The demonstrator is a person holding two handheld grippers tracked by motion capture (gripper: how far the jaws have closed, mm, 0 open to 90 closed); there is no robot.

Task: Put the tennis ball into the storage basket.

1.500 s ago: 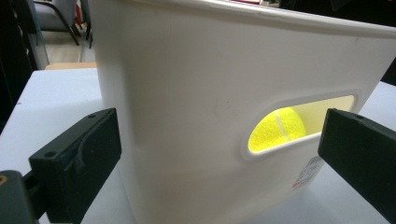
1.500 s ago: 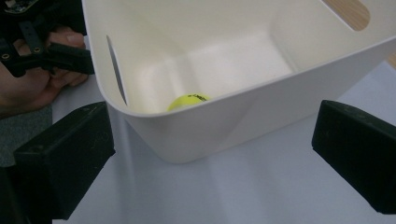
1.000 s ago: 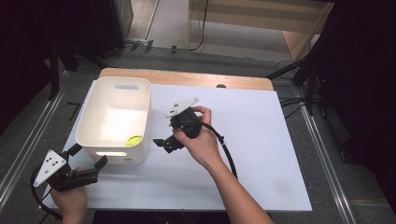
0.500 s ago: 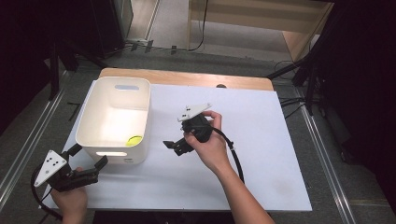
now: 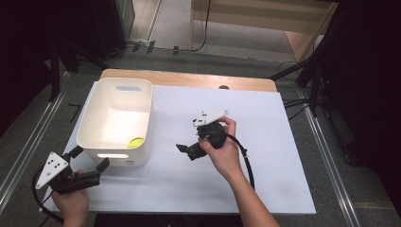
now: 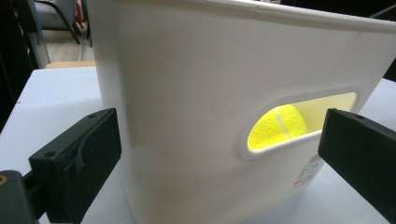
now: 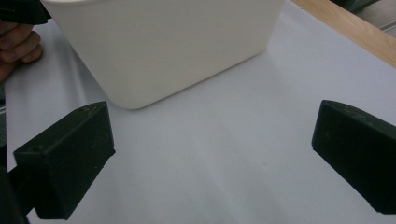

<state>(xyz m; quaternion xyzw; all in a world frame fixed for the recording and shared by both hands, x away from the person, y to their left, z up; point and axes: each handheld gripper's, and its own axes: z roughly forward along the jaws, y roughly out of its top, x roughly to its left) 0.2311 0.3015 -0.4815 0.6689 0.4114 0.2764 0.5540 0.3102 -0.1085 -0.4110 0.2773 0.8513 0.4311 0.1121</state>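
A white plastic bin [image 5: 118,118] stands at the left of the white table sheet [image 5: 265,142]. A yellow tennis ball [image 5: 136,142] lies inside it near its front right corner. My left gripper [image 5: 90,158] sits open at the bin's near wall. In the left gripper view the ball [image 6: 276,127] shows through the handle slot of the bin [image 6: 187,70], between the spread jaws of the left gripper [image 6: 219,158]. My right gripper [image 5: 187,151] hovers open and empty to the right of the bin. In the right gripper view it [image 7: 210,154] points at the bin's [image 7: 163,42] corner.
A wooden strip [image 5: 189,79] borders the table's far edge. Metal rails [image 5: 28,137] run along both sides on the floor. The hand holding the left gripper [image 7: 16,46] shows at the upper left of the right gripper view. Bare sheet spreads right of the bin.
My right gripper has drifted to the right and toward the person, away from the bin. The left gripper, the bin and the ball have stayed put.
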